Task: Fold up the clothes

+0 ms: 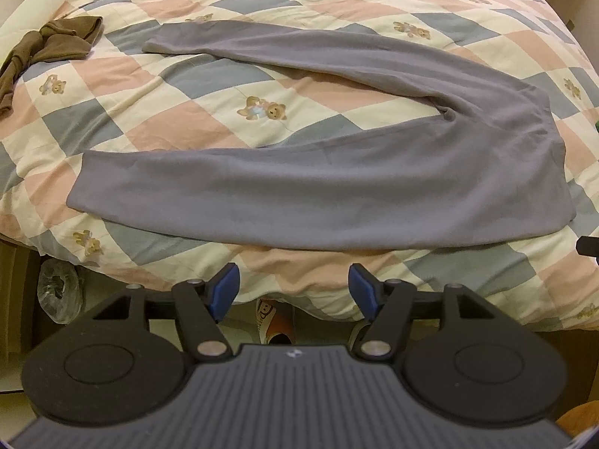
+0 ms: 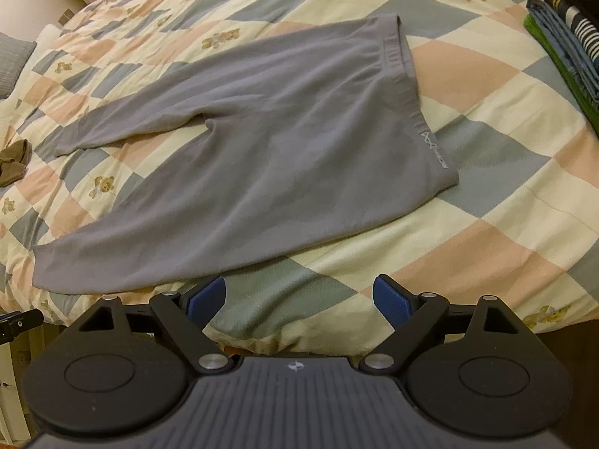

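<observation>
Grey trousers (image 1: 337, 172) lie flat on the checked teddy-bear quilt (image 1: 168, 119), legs spread in a V toward the left, waistband at the right. In the right wrist view the trousers (image 2: 262, 142) show their waistband (image 2: 408, 75) with a small logo. My left gripper (image 1: 294, 292) is open and empty, just short of the near leg at the bed's front edge. My right gripper (image 2: 299, 301) is open and empty, over the quilt (image 2: 468, 205) just in front of the near leg and hip.
A crumpled brown garment (image 1: 48, 45) lies at the far left of the bed; it also shows in the right wrist view (image 2: 13, 161). A stack of folded clothes (image 2: 561, 30) sits at the right edge. A plastic bag (image 1: 60, 292) lies on the floor below the bed.
</observation>
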